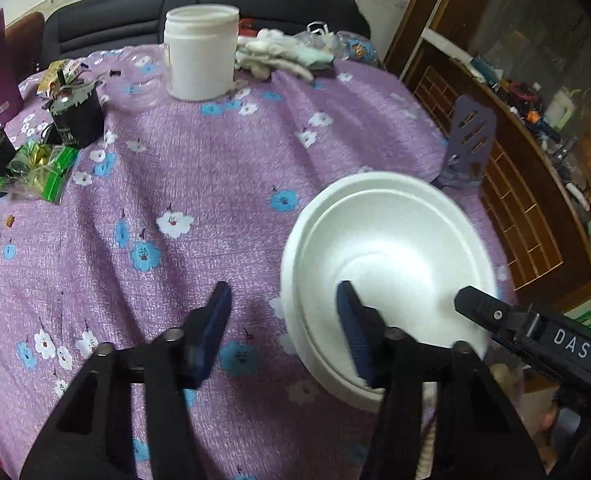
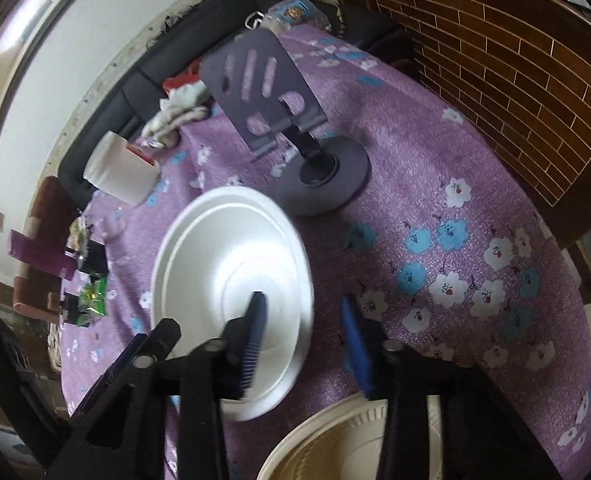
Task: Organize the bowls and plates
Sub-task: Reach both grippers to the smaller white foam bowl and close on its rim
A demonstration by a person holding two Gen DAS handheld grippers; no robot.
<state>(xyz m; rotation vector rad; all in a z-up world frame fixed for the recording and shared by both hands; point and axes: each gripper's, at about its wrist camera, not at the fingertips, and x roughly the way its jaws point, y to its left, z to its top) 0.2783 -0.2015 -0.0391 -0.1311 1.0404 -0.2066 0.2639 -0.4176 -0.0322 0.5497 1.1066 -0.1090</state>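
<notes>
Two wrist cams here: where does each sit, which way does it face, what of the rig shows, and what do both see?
Left wrist: on the left gripper, angled down at the purple flowered tablecloth; its blue-padded fingers straddle the near rim of the white foam bowl; the right gripper's black finger shows at right.
Right wrist: on the right gripper, angled down; fingers straddle the same bowl's other rim; cream plate below.
Shared: bowl, white jar, phone stand, tablecloth.

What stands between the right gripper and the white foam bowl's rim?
Nothing visible. The right gripper already straddles the near rim of the white foam bowl; one finger is inside and one outside, and the gap is clear.
</notes>
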